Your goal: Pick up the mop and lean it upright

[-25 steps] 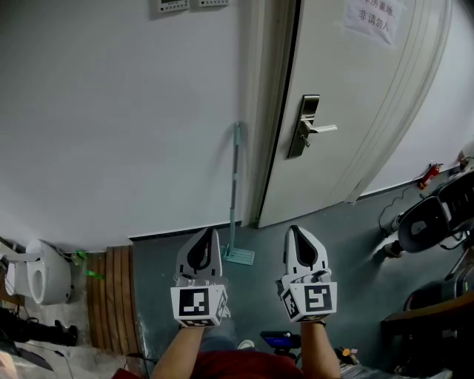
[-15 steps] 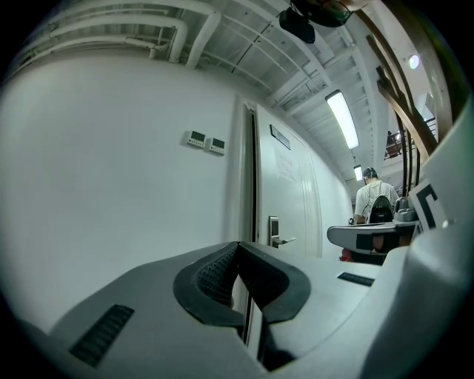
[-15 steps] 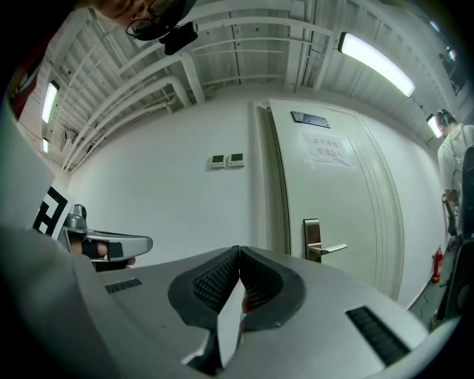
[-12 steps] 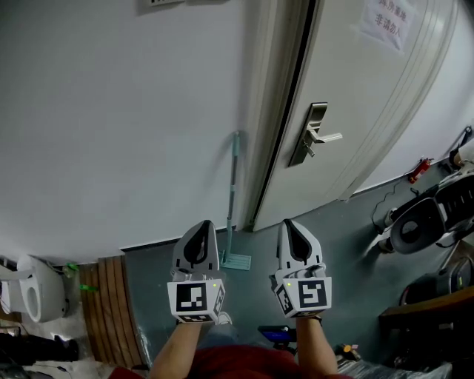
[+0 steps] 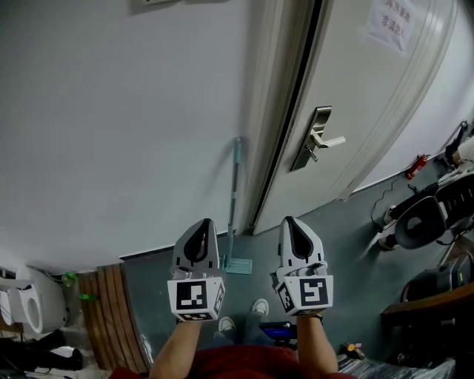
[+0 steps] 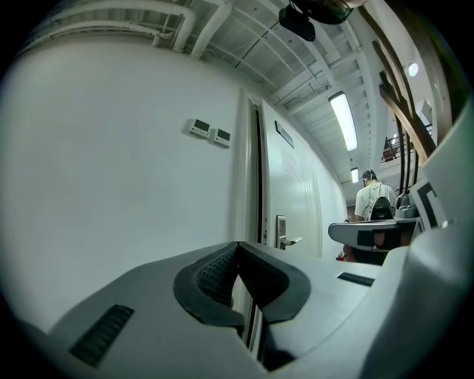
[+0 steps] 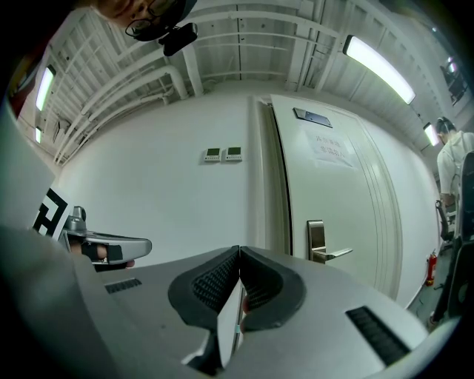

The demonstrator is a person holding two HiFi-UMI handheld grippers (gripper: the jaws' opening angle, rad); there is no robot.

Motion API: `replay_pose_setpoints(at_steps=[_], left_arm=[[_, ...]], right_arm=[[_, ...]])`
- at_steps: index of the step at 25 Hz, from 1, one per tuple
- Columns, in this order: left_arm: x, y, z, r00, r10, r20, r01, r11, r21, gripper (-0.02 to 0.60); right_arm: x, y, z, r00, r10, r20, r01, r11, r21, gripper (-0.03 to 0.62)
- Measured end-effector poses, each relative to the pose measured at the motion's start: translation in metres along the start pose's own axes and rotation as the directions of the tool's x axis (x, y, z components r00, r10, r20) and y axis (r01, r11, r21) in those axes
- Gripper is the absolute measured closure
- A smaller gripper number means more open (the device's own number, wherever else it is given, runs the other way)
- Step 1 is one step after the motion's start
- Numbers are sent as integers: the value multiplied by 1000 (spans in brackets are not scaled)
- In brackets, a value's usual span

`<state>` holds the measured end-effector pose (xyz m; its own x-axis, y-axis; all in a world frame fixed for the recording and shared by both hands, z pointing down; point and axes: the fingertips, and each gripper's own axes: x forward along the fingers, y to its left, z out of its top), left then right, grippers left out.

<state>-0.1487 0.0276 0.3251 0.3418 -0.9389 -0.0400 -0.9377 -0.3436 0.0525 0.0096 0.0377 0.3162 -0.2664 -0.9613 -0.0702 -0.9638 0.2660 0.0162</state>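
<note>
Jaws pressed together on nothing, left gripper (image 5: 200, 224) and right gripper (image 5: 295, 222) alike, side by side, pointing level. Carried a little across the floor (image 5: 159, 277) in the last second, touching nothing. Beyond, mop (image 5: 234, 200) unmoved: propped upright against wall (image 5: 111, 148) beside door frame (image 5: 278, 111), head on floor. Judged already done; no grasp needed

Smooth matt white paint on the wall (image 5: 111, 111). Faint satin sheen on the door (image 5: 370, 104), with a brushed metal handle (image 5: 320, 139) and a paper sign (image 5: 390, 22). Smooth teal coating on the mop (image 5: 234, 192) pole. Bare wood slats (image 5: 104, 314) beside the dull grey floor (image 5: 341, 222). Smooth plastic shell on the left gripper (image 5: 198, 231), with ribbed black rubber pads (image 6: 213, 275).
</note>
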Motion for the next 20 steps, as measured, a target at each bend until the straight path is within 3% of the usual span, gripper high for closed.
replay_pose_setpoints(at_steps=[10, 20], left_arm=[[45, 2, -14, 999, 32, -22, -32, 999, 16, 567], [118, -17, -20, 996, 82, -24, -81, 996, 36, 568]], right_arm=[[43, -25, -14, 1000, 27, -7, -26, 1000, 9, 577], [101, -81, -25, 996, 86, -8, -86, 996, 34, 577]])
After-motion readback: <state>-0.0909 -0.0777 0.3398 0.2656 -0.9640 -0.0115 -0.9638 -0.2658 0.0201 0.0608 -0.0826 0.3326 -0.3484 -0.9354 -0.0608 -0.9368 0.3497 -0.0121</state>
